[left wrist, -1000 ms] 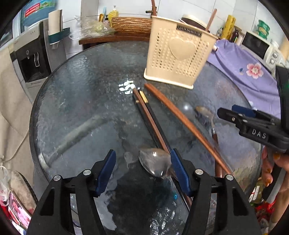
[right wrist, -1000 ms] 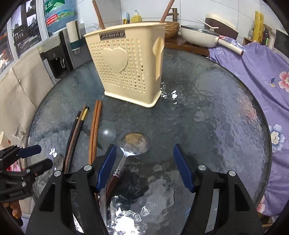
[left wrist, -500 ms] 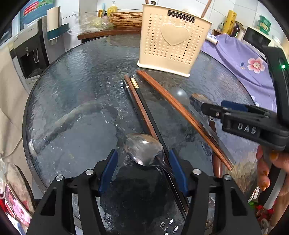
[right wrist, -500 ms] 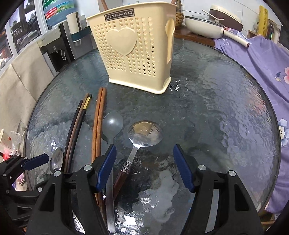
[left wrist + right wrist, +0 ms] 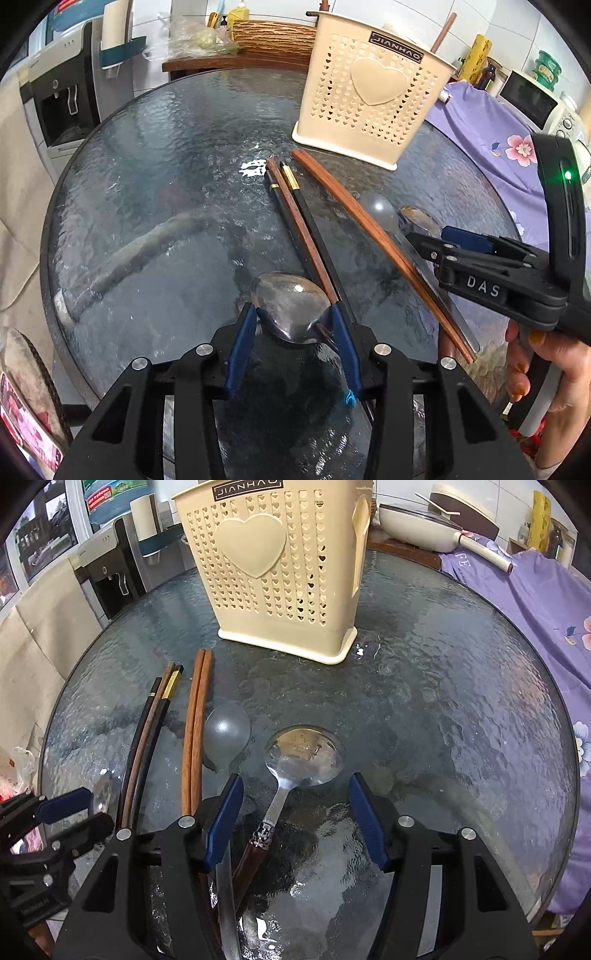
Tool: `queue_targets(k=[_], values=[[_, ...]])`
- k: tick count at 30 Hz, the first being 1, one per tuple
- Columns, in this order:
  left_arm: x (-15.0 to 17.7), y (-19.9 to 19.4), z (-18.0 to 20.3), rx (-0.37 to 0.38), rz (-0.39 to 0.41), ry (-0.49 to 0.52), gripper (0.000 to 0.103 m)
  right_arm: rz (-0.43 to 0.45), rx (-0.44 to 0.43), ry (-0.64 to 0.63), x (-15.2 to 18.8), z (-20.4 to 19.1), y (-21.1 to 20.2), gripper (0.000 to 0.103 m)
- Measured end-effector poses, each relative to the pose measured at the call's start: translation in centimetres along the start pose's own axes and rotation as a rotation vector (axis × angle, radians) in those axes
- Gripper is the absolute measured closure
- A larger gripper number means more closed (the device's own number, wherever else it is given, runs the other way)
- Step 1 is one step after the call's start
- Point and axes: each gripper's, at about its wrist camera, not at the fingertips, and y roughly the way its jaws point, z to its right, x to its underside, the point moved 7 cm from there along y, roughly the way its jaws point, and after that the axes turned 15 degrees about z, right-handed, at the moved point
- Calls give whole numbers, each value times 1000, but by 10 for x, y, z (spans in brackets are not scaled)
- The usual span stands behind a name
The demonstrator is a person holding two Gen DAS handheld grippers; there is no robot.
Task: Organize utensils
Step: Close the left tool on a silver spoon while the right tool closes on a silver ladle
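Spoons lie beside chopsticks on glass table — left gripper closing, pads touching steel spoon; right gripper closing, spread astride wood-handled spoon.

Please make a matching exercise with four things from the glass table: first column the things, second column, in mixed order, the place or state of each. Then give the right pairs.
Things:
1. cream basket
2. shiny spoon
3. brown-handled spoon
4. reddish chopsticks

Places:
A. lying between the right gripper's open pads
B. standing upright at the far side
C. bowl between the left gripper's pads
D. lying left of the grey spoon

Pairs: 1-B, 2-C, 3-A, 4-D
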Motion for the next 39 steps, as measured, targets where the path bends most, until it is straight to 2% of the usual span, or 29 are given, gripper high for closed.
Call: queue_targets(k=[16,18,29,39], values=[[-25,24,-13,53,-46,5,63,-46,22,-33,-12,-2,13,51],[-28,27,-13,58,-53,7,63,-56,23,-40,-14,-2,15,55],[-34,33,-6,79,-58,17,66,-63,16,-37,-16,0,16,55],[-46,21,1,111,17,30,71,29,-25,-26,-25,5,-5,56]])
